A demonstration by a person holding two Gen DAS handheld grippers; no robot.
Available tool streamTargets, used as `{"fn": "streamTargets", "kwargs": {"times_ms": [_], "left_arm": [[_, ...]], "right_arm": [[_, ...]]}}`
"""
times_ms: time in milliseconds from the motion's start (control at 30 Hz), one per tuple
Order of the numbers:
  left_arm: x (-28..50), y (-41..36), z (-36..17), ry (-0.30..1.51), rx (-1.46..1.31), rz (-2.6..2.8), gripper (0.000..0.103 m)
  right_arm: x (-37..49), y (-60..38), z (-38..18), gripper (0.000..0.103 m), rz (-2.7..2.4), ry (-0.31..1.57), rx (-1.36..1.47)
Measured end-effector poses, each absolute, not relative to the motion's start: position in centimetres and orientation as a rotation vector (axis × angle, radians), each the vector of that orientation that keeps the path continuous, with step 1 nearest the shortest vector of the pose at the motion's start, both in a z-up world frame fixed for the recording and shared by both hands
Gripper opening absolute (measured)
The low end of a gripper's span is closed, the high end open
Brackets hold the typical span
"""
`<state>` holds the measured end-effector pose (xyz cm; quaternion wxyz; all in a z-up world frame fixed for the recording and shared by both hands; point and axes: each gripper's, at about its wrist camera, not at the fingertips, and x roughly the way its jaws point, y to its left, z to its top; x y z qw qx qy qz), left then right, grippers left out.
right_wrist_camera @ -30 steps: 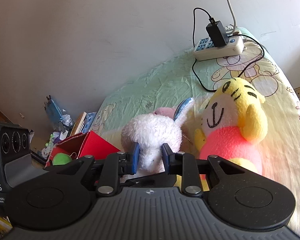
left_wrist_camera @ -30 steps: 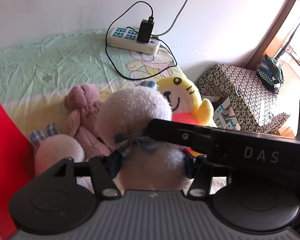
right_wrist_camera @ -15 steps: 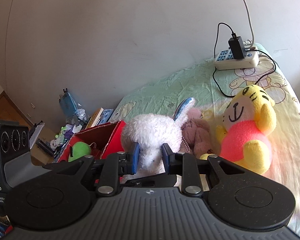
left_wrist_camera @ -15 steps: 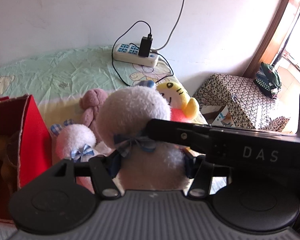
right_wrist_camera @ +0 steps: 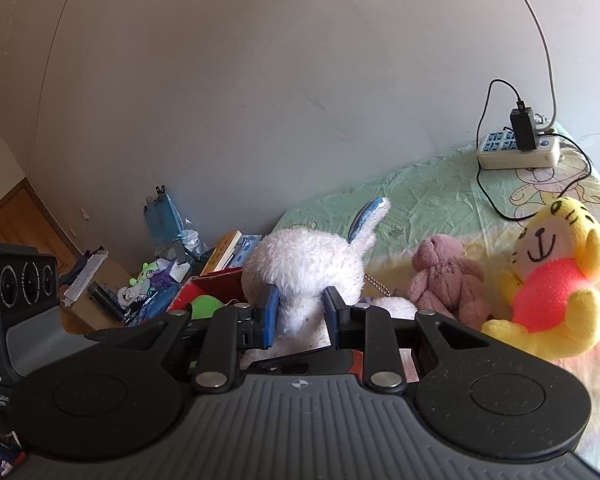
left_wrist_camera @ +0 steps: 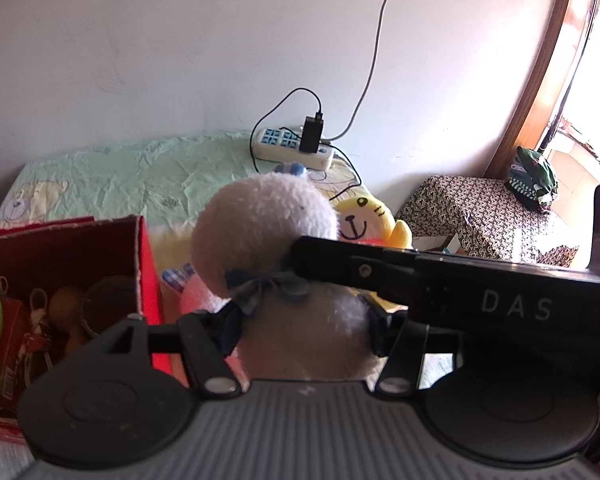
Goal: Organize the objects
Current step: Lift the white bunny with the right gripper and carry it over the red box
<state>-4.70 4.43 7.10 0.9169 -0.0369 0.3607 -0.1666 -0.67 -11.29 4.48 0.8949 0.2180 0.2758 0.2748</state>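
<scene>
White plush rabbit (left_wrist_camera: pixel 266 236) held aloft by both grippers, beside the red box (left_wrist_camera: pixel 142 256).

The rabbit is seen as fluffy and white, with a blue checked bow (left_wrist_camera: pixel 266 286) at the neck and a blue-lined ear (right_wrist_camera: pixel 370 216) raised toward 1 o'clock. Its body is clamped by the left gripper (left_wrist_camera: pixel 300 328), its head by the right gripper (right_wrist_camera: pixel 300 312), both closed onto the fur. The box lies at 9 o'clock of the rabbit, the yellow tiger plush (right_wrist_camera: pixel 556 276) at 3 o'clock. "DAS" (left_wrist_camera: pixel 516 308) is read on the right gripper's body.
</scene>
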Motion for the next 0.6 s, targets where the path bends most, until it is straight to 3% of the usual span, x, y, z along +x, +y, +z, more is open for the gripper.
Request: {"fn": "streamTargets", "kwargs": {"times_ms": [600], "left_arm": [[-5.2,19.1,6.7,0.732,-0.070,-0.272,0.058]], "right_arm": [[1.8,2.1,3.6,0.027,0.627,0.600,0.458]]}}
